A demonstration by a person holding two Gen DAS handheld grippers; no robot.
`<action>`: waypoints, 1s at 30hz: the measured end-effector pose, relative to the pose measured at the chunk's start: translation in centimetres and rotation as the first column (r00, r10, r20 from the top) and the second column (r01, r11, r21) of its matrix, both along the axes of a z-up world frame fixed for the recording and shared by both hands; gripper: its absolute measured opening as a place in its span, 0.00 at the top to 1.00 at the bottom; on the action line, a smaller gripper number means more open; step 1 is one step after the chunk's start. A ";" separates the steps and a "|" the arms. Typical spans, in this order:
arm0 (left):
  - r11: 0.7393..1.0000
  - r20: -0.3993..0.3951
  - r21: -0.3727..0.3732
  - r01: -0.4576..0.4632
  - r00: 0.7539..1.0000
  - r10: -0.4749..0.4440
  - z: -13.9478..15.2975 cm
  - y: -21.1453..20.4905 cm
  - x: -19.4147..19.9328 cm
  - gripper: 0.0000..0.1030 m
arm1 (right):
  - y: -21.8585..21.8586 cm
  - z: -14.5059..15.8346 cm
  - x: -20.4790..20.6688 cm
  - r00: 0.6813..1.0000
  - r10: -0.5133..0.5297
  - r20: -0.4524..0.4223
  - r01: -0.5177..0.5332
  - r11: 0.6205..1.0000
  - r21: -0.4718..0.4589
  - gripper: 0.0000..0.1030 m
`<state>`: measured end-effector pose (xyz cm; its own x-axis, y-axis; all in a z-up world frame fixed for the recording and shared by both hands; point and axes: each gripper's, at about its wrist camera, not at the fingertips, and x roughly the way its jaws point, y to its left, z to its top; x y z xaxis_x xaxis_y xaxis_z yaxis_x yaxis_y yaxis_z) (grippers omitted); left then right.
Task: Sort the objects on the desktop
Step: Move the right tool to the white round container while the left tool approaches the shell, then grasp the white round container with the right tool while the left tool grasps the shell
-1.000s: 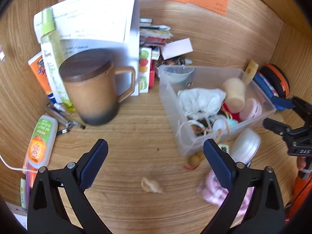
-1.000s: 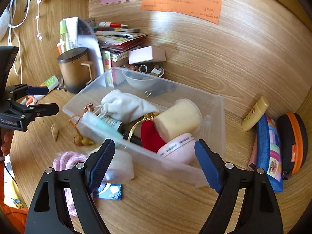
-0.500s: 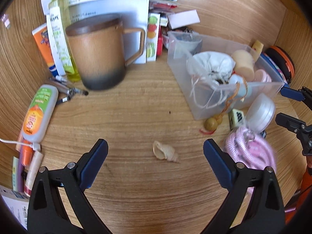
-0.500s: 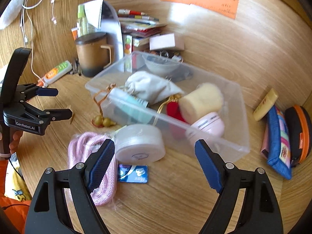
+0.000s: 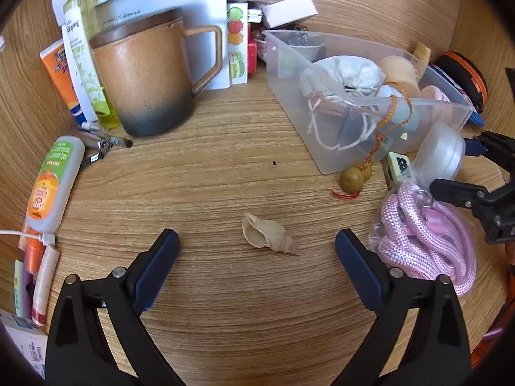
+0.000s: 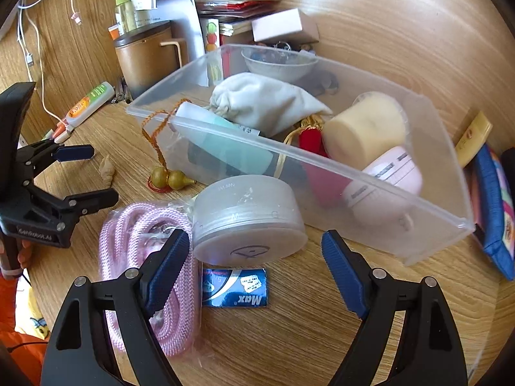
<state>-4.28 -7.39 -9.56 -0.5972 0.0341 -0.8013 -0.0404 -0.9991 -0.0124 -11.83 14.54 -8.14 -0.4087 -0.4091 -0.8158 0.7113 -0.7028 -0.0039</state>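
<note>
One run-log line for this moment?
left tongs: open, framing beige spiral seashell | right tongs: open, at round translucent plastic jar | clear plastic bin: part-filled

Left claw [image 5: 257, 246]: black plastic arms, triangular cut-outs in each, silver screws at the joints, dark blue pads [image 5: 156, 271] on the inner faces. From the right wrist view its body is black too, white "GenRobot.AI" lettering on the side, blue pad on the upper finger, bare black lower finger with small silver screws. Bit of skin on the hand below it, orange sleeve.

Right claw [image 6: 254, 247]: same build, black arms with triangular cut-outs, silver screws, ribbed blue pads [image 6: 341, 271]. From the left wrist view: black fingers, blue pad tip, small silver screws.
</note>
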 end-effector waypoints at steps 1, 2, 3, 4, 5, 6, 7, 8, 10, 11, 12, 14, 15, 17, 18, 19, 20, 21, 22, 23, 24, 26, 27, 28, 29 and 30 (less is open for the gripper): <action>1.000 0.002 -0.003 0.009 1.000 -0.009 -0.1 0.1 0.0 0.12 | 0.0 -0.1 -0.1 1.000 -0.004 0.010 0.004 1.000 -0.009 0.20; 1.000 0.009 -0.001 0.017 1.000 -0.017 -0.2 0.0 -0.1 0.15 | 0.1 -0.2 -0.3 1.000 -0.007 0.021 0.007 1.000 -0.021 0.20; 1.000 0.003 -0.015 0.015 1.000 -0.015 -0.1 0.2 -0.2 0.16 | 0.2 -0.4 -0.5 0.999 -0.010 0.034 0.011 0.999 -0.037 0.20; 1.000 0.001 -0.010 0.019 1.000 -0.019 -0.1 0.2 -0.2 0.18 | 0.3 -0.5 -0.7 0.999 -0.015 0.042 0.017 0.999 -0.047 0.20; 1.000 -0.002 -0.012 0.019 1.000 -0.019 -0.1 0.2 -0.2 0.19 | 0.4 -0.6 -0.8 0.999 -0.016 0.050 0.019 0.998 -0.056 0.20; 1.000 -0.003 -0.012 0.016 1.000 -0.016 -0.1 0.2 -0.2 0.21 | 0.5 -0.7 -0.9 0.998 -0.017 0.056 0.021 0.998 -0.067 0.20; 1.000 -0.005 -0.011 0.014 1.000 -0.014 0.0 0.2 -0.1 0.22 | 0.5 -0.7 -0.9 0.998 -0.018 0.057 0.022 0.997 -0.072 0.20; 1.000 -0.006 -0.012 0.011 1.000 -0.011 0.0 0.2 -0.2 0.23 | 0.5 -0.7 -0.9 0.998 -0.018 0.057 0.022 0.997 -0.076 0.20; 1.000 -0.011 -0.011 0.006 1.000 -0.006 0.0 0.2 -0.2 0.28 | 0.6 -0.8 -0.9 0.998 -0.017 0.053 0.021 0.996 -0.087 0.22; 1.000 -0.012 -0.011 0.004 1.000 -0.004 0.1 0.2 -0.3 0.28 | 0.6 -0.8 -0.9 0.999 -0.014 0.052 0.019 0.996 -0.089 0.22; 1.000 -0.013 -0.008 0.003 1.000 -0.003 0.1 0.1 -0.2 0.29 | 0.6 -0.8 -0.8 0.999 -0.012 0.048 0.017 0.996 -0.092 0.22; 1.000 -0.016 -0.007 -0.005 1.000 0.005 0.1 0.0 -0.1 0.31 | 0.5 -0.8 -0.8 0.999 -0.008 0.045 0.012 0.995 -0.094 0.23; 1.000 -0.017 -0.008 -0.009 1.000 0.009 0.1 0.0 -0.1 0.33 | 0.4 -0.8 -0.8 0.999 -0.002 0.045 0.006 0.995 -0.099 0.25; 1.000 -0.024 -0.011 -0.012 1.000 0.011 0.1 0.1 0.0 0.38 | 0.5 -0.8 -0.7 0.999 0.007 0.050 -0.002 0.994 -0.109 0.31; 1.000 -0.027 -0.014 -0.007 1.000 0.006 0.1 0.2 0.1 0.42 | 0.6 -0.7 -0.6 0.998 0.015 0.053 -0.008 0.993 -0.116 0.35; 1.000 -0.030 -0.017 0.000 1.000 -0.001 0.2 0.3 0.2 0.45 | 0.6 -0.7 -0.6 0.998 0.020 0.056 -0.013 0.993 -0.119 0.38; 1.000 -0.034 -0.019 0.007 0.999 -0.007 0.2 0.5 0.3 0.47 | 0.6 -0.7 -0.5 0.998 0.024 0.054 -0.017 0.992 -0.123 0.38; 1.000 -0.037 -0.022 0.012 0.999 -0.013 0.2 0.7 0.4 0.50 | 0.5 -0.7 -0.5 0.998 0.025 0.053 -0.019 0.992 -0.123 0.38; 1.000 -0.038 -0.022 0.017 0.999 -0.018 0.2 0.7 0.4 0.51 | 0.5 -0.7 -0.4 0.998 0.025 0.052 -0.018 0.992 -0.122 0.38; 1.000 -0.039 -0.021 0.018 0.999 -0.019 0.2 0.7 0.4 0.51 | 0.5 -0.7 -0.4 0.998 0.026 0.052 -0.020 0.992 -0.122 0.38; 1.000 -0.039 -0.021 0.019 0.999 -0.020 0.2 0.7 0.4 0.52 | 0.6 -0.7 -0.3 0.998 0.027 0.052 -0.020 0.992 -0.123 0.38; 1.000 -0.040 -0.022 0.022 0.999 -0.023 0.3 0.8 0.5 0.54 | 0.6 -0.6 -0.3 0.998 0.028 0.053 -0.021 0.992 -0.126 0.38; 0.999 -0.041 -0.024 0.024 0.999 -0.025 0.3 0.9 0.5 0.54 | 0.7 -0.6 -0.2 0.998 0.029 0.052 -0.022 0.992 -0.127 0.38; 0.999 -0.040 -0.023 0.025 0.999 -0.026 0.3 0.9 0.5 0.55 | 0.6 -0.5 -0.2 0.998 0.028 0.050 -0.022 0.992 -0.128 0.38; 1.000 -0.040 -0.019 0.023 0.999 -0.024 0.3 0.9 0.4 0.55 | 0.7 -0.5 -0.2 0.998 0.027 0.048 -0.021 0.991 -0.129 0.38; 1.000 -0.040 -0.019 0.022 0.999 -0.023 0.3 0.9 0.4 0.55 | 0.7 -0.3 -0.1 0.998 0.029 0.047 -0.022 0.991 -0.134 0.38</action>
